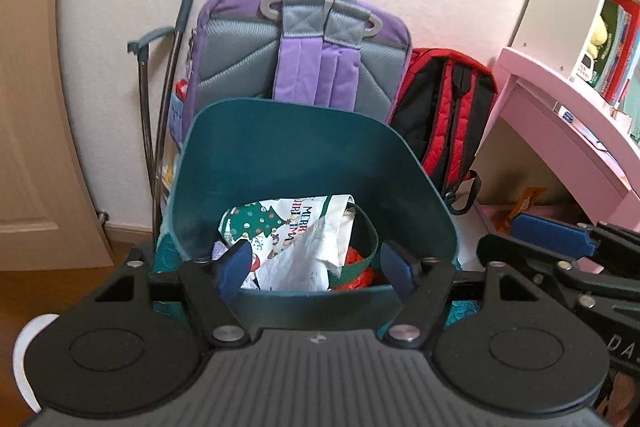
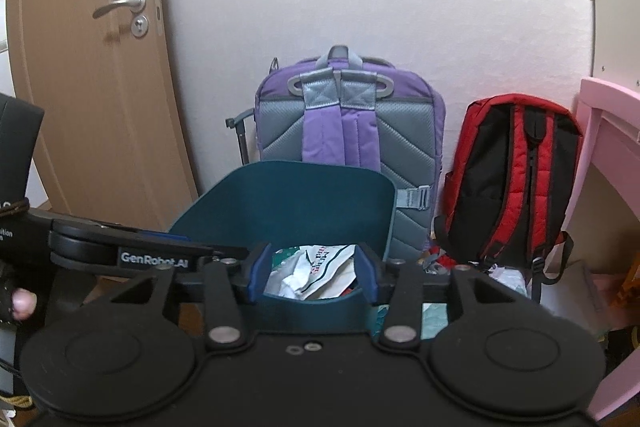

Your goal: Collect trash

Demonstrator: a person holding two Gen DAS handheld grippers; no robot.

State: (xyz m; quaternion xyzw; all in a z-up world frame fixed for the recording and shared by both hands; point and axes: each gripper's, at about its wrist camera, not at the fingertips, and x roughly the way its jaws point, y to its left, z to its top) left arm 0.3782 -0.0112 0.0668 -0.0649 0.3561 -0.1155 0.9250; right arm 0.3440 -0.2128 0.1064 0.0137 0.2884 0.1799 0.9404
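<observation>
A teal bin (image 1: 280,155) stands on the floor straight ahead, also in the right wrist view (image 2: 300,203). Inside lies crumpled white paper with a Christmas print (image 1: 296,223) (image 2: 316,267), and a red wrapper (image 1: 356,267) beside a green band. My left gripper (image 1: 316,267) hangs over the bin's near rim, open, with nothing between its pads. My right gripper (image 2: 314,273) is open too, over the same rim, and holds nothing. Its blue fingertip pad (image 1: 548,235) shows at the right of the left wrist view.
A purple and grey backpack (image 2: 344,143) leans on the wall behind the bin, with a red and black backpack (image 2: 516,179) to its right. A pink desk (image 2: 612,163) stands at the right and a wooden door (image 2: 92,87) at the left. A gloved hand (image 2: 16,303) shows at the left edge.
</observation>
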